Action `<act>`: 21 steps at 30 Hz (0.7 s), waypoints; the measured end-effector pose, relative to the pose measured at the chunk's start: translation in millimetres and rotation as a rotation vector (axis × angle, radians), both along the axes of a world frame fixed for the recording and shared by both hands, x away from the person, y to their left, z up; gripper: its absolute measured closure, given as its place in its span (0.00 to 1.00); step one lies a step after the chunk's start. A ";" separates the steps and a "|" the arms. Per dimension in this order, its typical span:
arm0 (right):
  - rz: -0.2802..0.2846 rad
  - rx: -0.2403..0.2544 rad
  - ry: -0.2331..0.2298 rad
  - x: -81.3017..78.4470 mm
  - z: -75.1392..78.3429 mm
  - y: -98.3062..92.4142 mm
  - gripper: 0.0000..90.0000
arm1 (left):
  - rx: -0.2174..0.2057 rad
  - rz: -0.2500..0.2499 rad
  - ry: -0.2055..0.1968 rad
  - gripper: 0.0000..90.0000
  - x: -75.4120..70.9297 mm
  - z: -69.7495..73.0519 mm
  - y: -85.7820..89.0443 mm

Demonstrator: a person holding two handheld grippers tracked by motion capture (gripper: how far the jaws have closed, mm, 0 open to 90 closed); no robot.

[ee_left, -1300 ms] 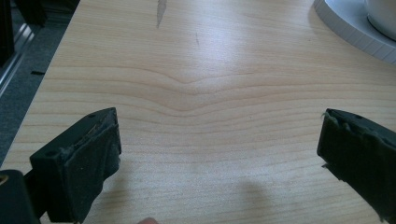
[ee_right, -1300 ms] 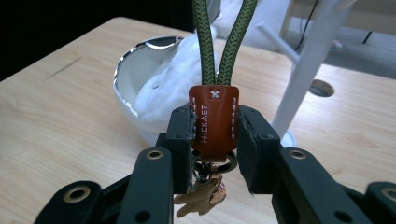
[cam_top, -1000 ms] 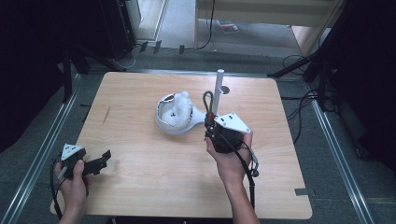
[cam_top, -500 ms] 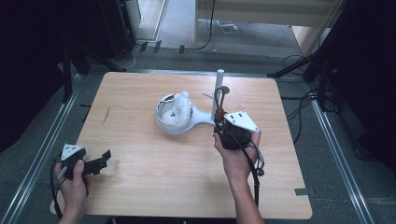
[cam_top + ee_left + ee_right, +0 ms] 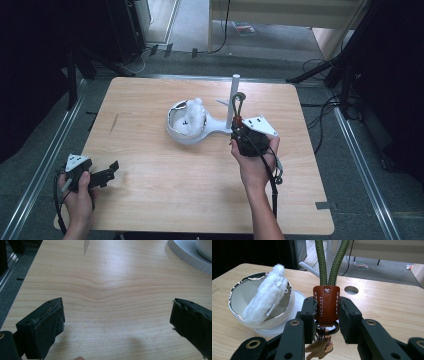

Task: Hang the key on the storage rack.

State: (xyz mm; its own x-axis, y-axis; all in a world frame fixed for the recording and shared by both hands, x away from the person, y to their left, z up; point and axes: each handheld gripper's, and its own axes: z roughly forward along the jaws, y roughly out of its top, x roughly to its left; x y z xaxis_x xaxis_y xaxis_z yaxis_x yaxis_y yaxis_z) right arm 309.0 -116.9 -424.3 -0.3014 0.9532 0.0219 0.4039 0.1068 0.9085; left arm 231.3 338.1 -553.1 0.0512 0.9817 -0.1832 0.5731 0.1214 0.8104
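My right gripper [image 5: 237,126] [image 5: 327,312] is shut on the brown leather tab [image 5: 326,303] of a keychain. Its green rope loop [image 5: 238,104] [image 5: 332,262] stands upward, and a ring with a small tan charm [image 5: 320,347] hangs below the jaws. The loop is close beside the white post [image 5: 233,92] of a white stand; I cannot tell whether they touch. The stand's bowl [image 5: 175,131] [image 5: 235,291] holds a white fluffy item [image 5: 192,116] [image 5: 265,301]. My left gripper [image 5: 111,170] [image 5: 117,320] rests open at the table's near left corner, with nothing between its jaws.
The wooden table [image 5: 150,190] has a round hole [image 5: 351,290] near its far edge, behind the post. Metal rails run along both sides of the table. Cables lie on the floor to the right. The stand's white base [image 5: 190,255] is in the left gripper view's top right corner.
My right hand has carried the keychain a little to the right, so the loop went from left of the post to right beside it. The left hand has stayed still.
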 end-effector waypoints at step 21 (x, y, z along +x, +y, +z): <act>-0.010 -0.019 0.043 21.0 -15.0 5.4 0.77 | 0.003 -0.001 0.000 0.00 0.0 0.0 -0.1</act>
State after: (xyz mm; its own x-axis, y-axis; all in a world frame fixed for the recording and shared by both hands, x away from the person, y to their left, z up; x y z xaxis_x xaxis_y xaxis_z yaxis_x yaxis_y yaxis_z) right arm 330.0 -111.5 -439.3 -0.2909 0.9566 0.0162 0.4439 0.1200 0.8880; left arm 231.4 338.0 -553.1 0.0521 0.9822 -0.1806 0.5736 0.1187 0.8105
